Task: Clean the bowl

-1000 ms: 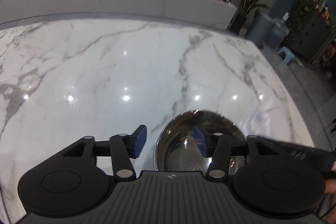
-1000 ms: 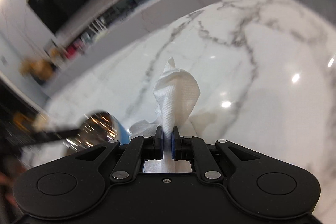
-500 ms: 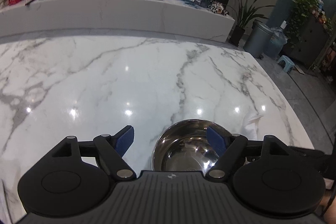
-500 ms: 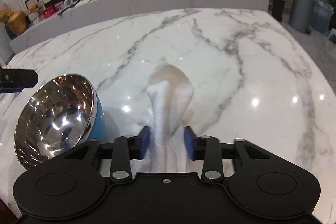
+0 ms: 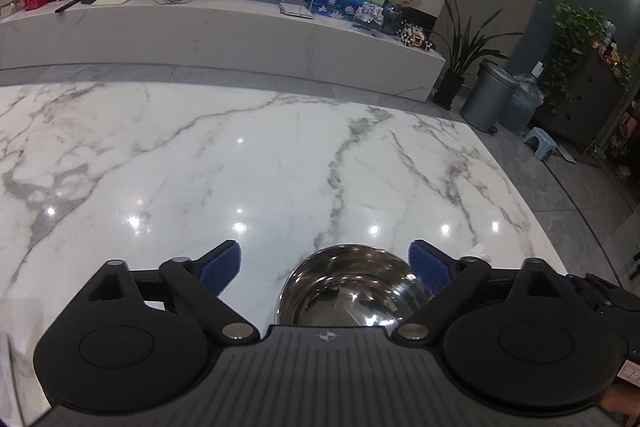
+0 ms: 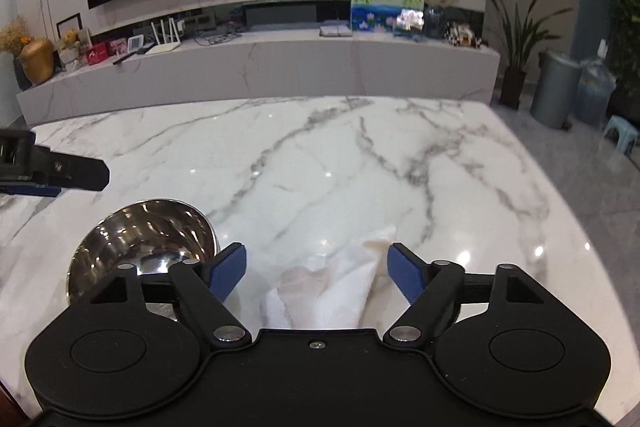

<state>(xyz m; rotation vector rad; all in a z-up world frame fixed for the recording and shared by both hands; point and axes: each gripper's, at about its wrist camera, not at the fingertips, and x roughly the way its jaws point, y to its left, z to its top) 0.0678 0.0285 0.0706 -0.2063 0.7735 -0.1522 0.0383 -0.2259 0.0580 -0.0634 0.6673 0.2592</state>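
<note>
A white marble table [image 5: 224, 163] with grey veins filled both views, in a living room with a long low ledge and a dark screen on the wall behind. The steel bowl [image 5: 344, 287] sat upright on the marble near the table's near edge, its polished inside throwing reflections; in the left wrist view its near rim was cut off by the gripper body, and in the right wrist view the bowl [image 6: 148, 239] was partly covered by that gripper's linkage. The left gripper [image 5: 325, 269] had just been opening and its jaws stood wide apart, the bowl lying below and between them with neither blue pad pressing it. The right gripper [image 6: 318, 273] had likewise just been opening; its jaws stood apart, and the crumpled white paper towel [image 6: 336, 287] lay loose on the marble between them, untouched by either pad, its near end hidden under the gripper body. The towel lay just beside the bowl, to its right. From the right wrist view one black finger of the left gripper reached in at the left edge above the bowl. Beyond bowl and towel the marble ran bare to its far edge and its curved right edge, where grey floor began.
</note>
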